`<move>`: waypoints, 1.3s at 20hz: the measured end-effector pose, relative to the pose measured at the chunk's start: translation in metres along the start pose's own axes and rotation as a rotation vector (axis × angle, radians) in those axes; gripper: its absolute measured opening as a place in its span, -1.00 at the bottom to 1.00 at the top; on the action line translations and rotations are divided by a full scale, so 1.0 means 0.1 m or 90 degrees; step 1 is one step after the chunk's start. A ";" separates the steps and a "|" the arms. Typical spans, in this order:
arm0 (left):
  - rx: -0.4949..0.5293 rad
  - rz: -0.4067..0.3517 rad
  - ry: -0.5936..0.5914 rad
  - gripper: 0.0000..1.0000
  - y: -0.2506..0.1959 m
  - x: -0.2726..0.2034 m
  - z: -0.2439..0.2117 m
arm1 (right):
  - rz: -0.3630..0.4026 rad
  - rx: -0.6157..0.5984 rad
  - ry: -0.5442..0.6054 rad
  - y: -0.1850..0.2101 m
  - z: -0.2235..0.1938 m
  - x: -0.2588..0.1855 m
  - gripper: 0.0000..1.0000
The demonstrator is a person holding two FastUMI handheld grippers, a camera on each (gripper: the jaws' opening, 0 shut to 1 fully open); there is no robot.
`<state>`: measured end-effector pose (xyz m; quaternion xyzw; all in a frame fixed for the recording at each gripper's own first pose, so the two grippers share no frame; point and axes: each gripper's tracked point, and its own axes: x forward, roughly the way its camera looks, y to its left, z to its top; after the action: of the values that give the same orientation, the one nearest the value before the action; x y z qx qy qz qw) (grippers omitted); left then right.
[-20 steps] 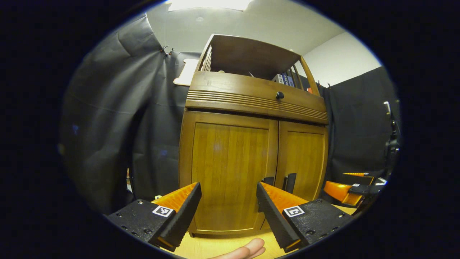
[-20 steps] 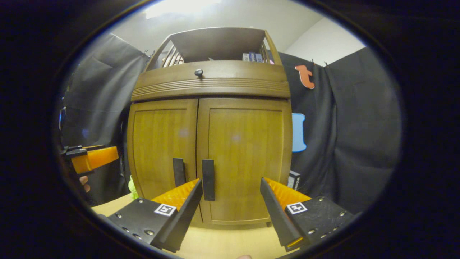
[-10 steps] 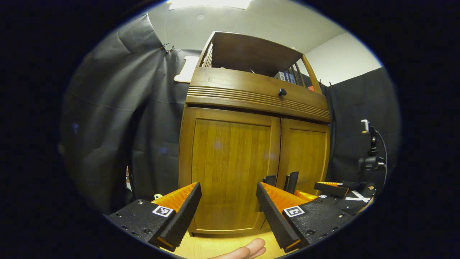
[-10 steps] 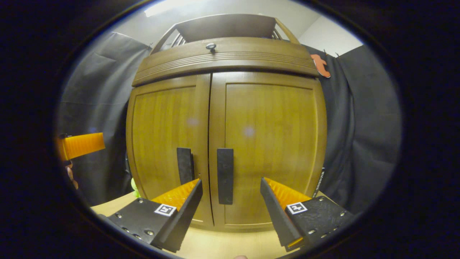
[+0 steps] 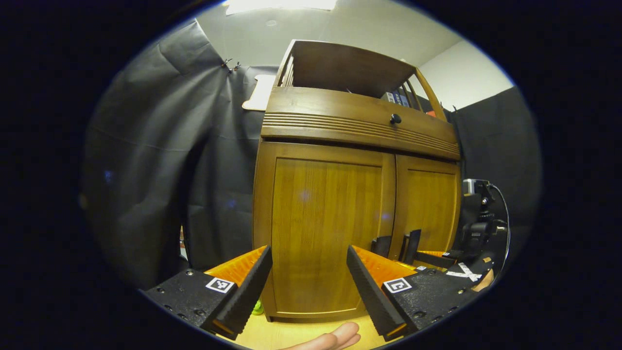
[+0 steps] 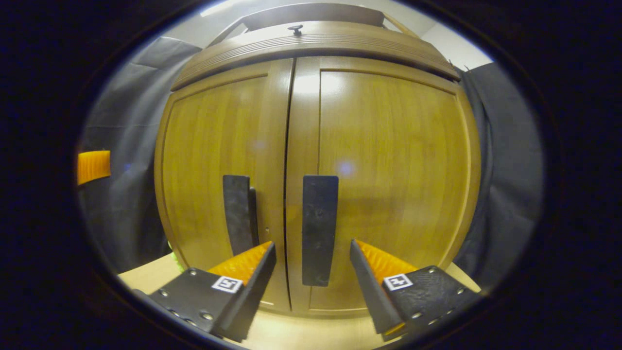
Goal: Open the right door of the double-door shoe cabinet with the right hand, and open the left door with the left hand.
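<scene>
Closer than a second before, the right tool had advanced on the shoe cabinet, its fingers spread either side of the right door's handle without touching it. Both doors stood closed on the counter. Facing the left door, the left tool hung spread, gripping nothing.

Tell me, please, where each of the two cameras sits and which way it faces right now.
Left gripper view: rides the left gripper, open, facing the shoe cabinet at an angle from its left, before the left door; a fingertip shows below.
Right gripper view: rides the right gripper, open, square and close to the closed doors, the right door's handle between its jaws.
Shared: the cabinet, both handles, and each view catches the other gripper at its edge.
</scene>
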<state>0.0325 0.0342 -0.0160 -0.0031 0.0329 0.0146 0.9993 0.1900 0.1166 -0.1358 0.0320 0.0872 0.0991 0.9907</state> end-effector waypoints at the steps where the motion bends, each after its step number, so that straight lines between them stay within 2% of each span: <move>1: -0.005 -0.003 0.003 0.84 -0.01 0.01 -0.02 | -0.008 0.004 -0.005 -0.03 0.02 -0.01 0.49; 3: -0.012 0.000 0.007 0.84 0.00 0.03 -0.03 | 0.009 0.027 -0.029 0.04 0.17 0.00 0.02; 4: -0.010 0.003 0.008 0.92 0.00 0.04 -0.03 | 0.019 0.029 -0.038 0.06 0.24 0.00 0.01; 6: -0.010 0.004 0.009 0.92 0.00 0.06 -0.04 | 0.011 0.036 -0.040 0.04 0.31 0.05 0.00; 7: -0.011 0.004 0.013 0.84 0.00 0.07 -0.06 | 0.009 0.038 -0.018 0.05 0.26 0.11 0.00; 8: -0.012 0.004 0.015 0.92 -0.01 0.07 -0.08 | -0.006 0.036 0.005 0.00 0.24 0.10 0.00; 10: -0.012 0.004 0.016 0.92 -0.02 0.08 -0.08 | -0.008 0.055 0.005 0.00 0.21 0.13 -0.23; 11: -0.011 0.005 0.019 0.86 -0.02 0.09 -0.09 | -0.003 0.050 -0.005 0.00 0.22 0.10 -0.34; 12: -0.011 0.006 0.020 0.92 -0.01 0.10 -0.10 | 0.007 0.057 -0.008 0.00 0.23 0.04 -0.34; 13: -0.009 0.008 0.021 0.92 0.00 0.10 -0.09 | 0.020 0.064 -0.005 0.02 0.23 -0.02 -0.53; 14: -0.007 0.010 0.020 0.84 -0.01 0.08 -0.10 | 0.034 0.068 -0.004 0.01 0.24 -0.10 -0.53; 15: -0.004 0.010 0.021 0.92 -0.03 0.08 -0.11 | 0.047 0.071 -0.005 0.00 0.23 -0.16 -0.53; 22: 0.013 -0.003 0.023 0.92 -0.14 0.05 -0.14 | 0.105 0.074 -0.001 -0.15 0.19 -0.70 -0.53; 23: 0.016 -0.003 0.022 0.84 -0.15 0.04 -0.14 | 0.112 0.077 0.000 -0.18 0.19 -0.76 -0.53; 25: 0.021 -0.007 0.020 0.84 -0.19 0.02 -0.15 | 0.119 0.077 0.001 -0.25 0.17 -0.88 -0.53; 26: 0.023 -0.009 0.020 0.92 -0.21 0.02 -0.15 | 0.123 0.078 0.001 -0.28 0.17 -0.94 -0.53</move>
<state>0.0340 0.0133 -0.0306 0.0142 0.0487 0.0069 0.9987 0.1073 0.0696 -0.1058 0.1010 0.0903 0.1888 0.9726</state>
